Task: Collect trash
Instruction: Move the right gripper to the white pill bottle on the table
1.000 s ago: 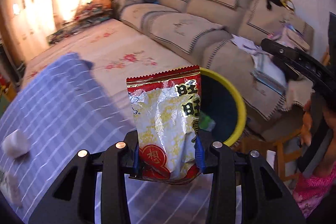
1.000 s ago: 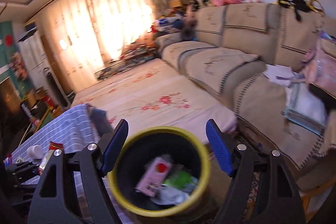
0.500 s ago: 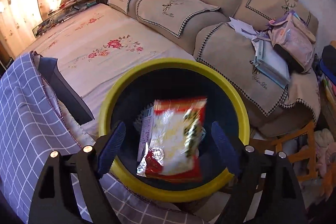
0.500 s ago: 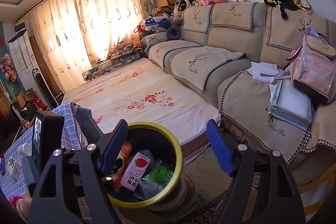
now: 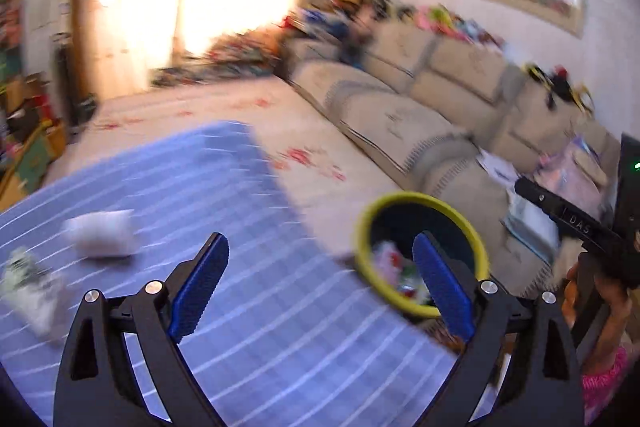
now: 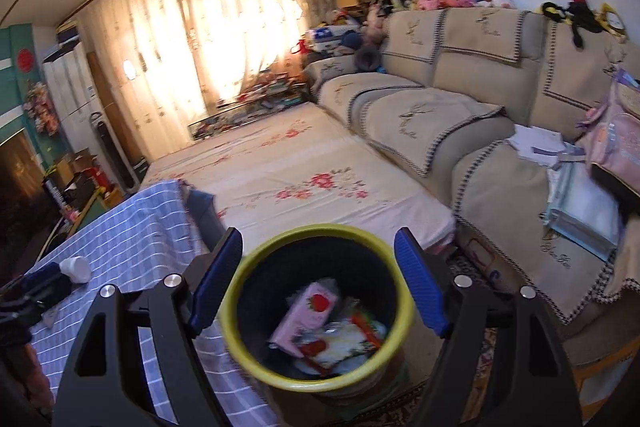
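Observation:
My left gripper (image 5: 320, 287) is open and empty above the blue checked tablecloth (image 5: 168, 195). A white crumpled paper (image 5: 102, 233) and a blurred wrapper (image 5: 28, 283) lie on the cloth to its left. The yellow-rimmed black bin (image 5: 420, 223) stands past the table edge on the right, with trash inside. My right gripper (image 6: 318, 281) is open and empty just above that bin (image 6: 280, 375). Inside it lie a pink carton (image 6: 306, 315) and the red and white snack bag (image 6: 340, 343). The white paper also shows in the right wrist view (image 6: 76, 269).
A beige sofa (image 6: 460, 115) with a pink backpack (image 6: 616, 139) and papers runs along the right. A floral-covered bed or low table (image 6: 288, 167) lies behind the bin. The other hand-held gripper (image 5: 580, 231) shows at the right edge of the left wrist view.
My left gripper opened and dropped the snack bag into the bin, then swung back left over the tablecloth. My right gripper stayed open over the bin.

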The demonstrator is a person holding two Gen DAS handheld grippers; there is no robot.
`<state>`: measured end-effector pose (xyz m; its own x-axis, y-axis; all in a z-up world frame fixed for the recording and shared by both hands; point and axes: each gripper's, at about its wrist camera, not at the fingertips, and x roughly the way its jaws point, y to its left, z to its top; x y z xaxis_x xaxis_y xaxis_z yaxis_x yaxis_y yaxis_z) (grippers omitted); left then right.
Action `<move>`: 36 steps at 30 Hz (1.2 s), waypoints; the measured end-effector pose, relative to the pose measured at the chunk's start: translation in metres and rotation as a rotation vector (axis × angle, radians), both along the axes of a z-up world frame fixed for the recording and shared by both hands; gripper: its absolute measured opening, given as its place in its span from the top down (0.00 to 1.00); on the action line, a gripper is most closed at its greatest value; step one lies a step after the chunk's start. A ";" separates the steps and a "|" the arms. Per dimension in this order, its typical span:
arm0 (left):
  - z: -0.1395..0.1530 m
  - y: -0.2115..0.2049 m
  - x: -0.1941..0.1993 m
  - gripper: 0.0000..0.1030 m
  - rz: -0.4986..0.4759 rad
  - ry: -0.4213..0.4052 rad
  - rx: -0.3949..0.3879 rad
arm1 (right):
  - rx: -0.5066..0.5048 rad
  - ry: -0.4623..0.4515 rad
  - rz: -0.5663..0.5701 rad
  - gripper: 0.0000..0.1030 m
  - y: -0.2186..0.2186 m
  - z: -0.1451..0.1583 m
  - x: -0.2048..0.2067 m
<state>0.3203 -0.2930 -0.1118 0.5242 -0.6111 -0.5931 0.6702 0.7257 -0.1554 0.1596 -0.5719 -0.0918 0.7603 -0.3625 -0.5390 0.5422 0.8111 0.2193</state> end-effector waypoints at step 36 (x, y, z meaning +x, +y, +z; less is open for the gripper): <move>-0.041 0.280 0.042 0.09 0.649 -0.142 -0.065 | 0.057 0.251 0.434 0.16 0.307 -0.052 0.302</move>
